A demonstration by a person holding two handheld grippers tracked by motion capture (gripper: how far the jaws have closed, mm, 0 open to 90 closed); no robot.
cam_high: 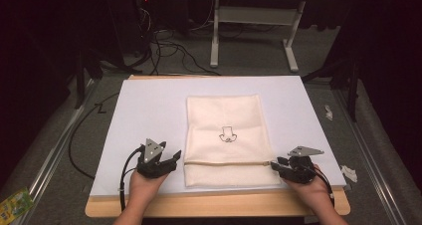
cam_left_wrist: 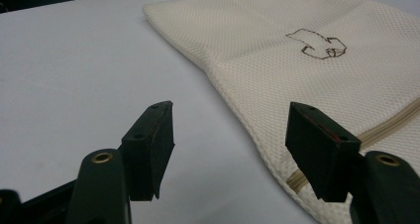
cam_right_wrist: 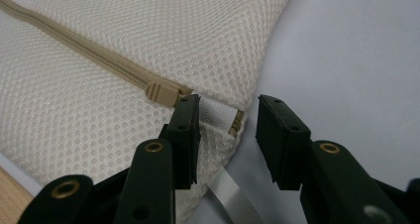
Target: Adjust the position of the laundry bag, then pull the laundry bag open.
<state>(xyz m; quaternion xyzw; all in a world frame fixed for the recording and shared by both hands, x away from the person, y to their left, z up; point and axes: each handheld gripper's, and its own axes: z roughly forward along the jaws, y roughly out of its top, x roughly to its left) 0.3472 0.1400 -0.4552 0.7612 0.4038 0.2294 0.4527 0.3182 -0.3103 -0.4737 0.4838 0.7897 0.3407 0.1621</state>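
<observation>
A cream mesh bag [cam_high: 226, 135] with a small embroidered figure [cam_high: 227, 134] lies flat on the white board [cam_high: 149, 110]. A tan zipper [cam_high: 226, 162] runs across its near part. My left gripper [cam_high: 171, 159] stands open beside the bag's left edge, at the zipper's left end [cam_left_wrist: 297, 179]. My right gripper [cam_high: 274, 166] is open at the bag's right edge; its jaws straddle the white tab [cam_right_wrist: 220, 116] at the zipper's end, just past the tan slider [cam_right_wrist: 161, 91]. The mesh bag [cam_right_wrist: 124, 60] lies under its left jaw.
The white board rests on a wooden tabletop [cam_high: 214, 205]. Cables [cam_high: 164, 51] and a white table frame [cam_high: 254, 31] stand on the floor beyond. Scraps of paper [cam_high: 349, 173] lie off the board's right side, and a green packet [cam_high: 14, 203] lies at the lower left.
</observation>
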